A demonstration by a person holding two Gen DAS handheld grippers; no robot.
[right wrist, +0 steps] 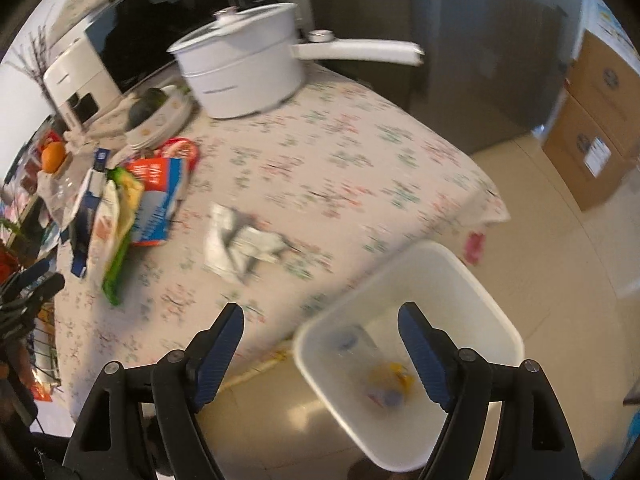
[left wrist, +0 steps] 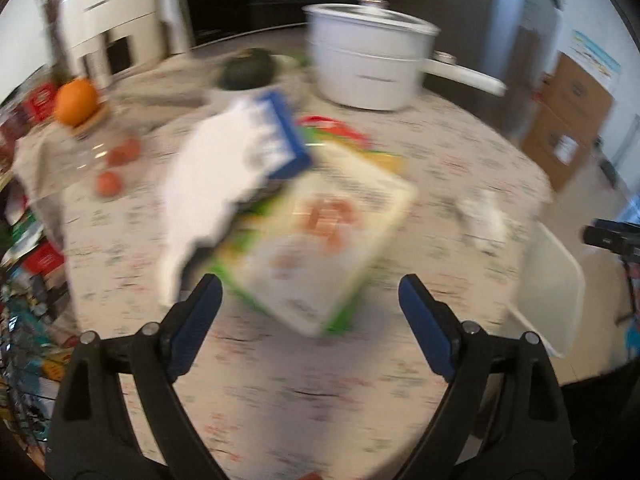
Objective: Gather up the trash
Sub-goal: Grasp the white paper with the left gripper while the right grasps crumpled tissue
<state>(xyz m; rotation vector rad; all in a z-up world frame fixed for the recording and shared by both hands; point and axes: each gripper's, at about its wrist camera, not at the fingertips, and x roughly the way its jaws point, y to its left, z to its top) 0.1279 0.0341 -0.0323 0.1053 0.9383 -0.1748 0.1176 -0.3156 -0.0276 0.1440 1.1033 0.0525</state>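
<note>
The left gripper (left wrist: 310,288) is hovering over the table (left wrist: 280,380) with its jaws spread wide and gripping nothing. Just ahead of the gap between those jaws a carton (left wrist: 320,232) with green edges is lying flat, and a torn white and blue box (left wrist: 236,160) is resting on the carton's far left corner, ahead of the left jaw. Beyond the carton a red wrapper (left wrist: 332,124) is peeking out, and farther ahead a white pot (left wrist: 364,64) with a long handle is standing. Ahead and to the right of the right jaw a crumpled paper (left wrist: 482,216) is lying on the cloth, with the rim of a white bin (left wrist: 552,280) just right of that jaw. An orange (left wrist: 76,102) is sitting far to the left, ahead of the left jaw. The right gripper (right wrist: 320,344) is hanging above the bin (right wrist: 472,280) beside the table edge, its jaws also spread and empty; the right jaw is over the bin's inside, where blurred scraps (right wrist: 388,384) are lying on the bottom, and the left jaw is over the table edge. The crumpled paper (right wrist: 236,244) is lying on the table (right wrist: 340,152) ahead of the left jaw, well apart from the bin, and the cartons (right wrist: 120,216) are piled farther left.
</note>
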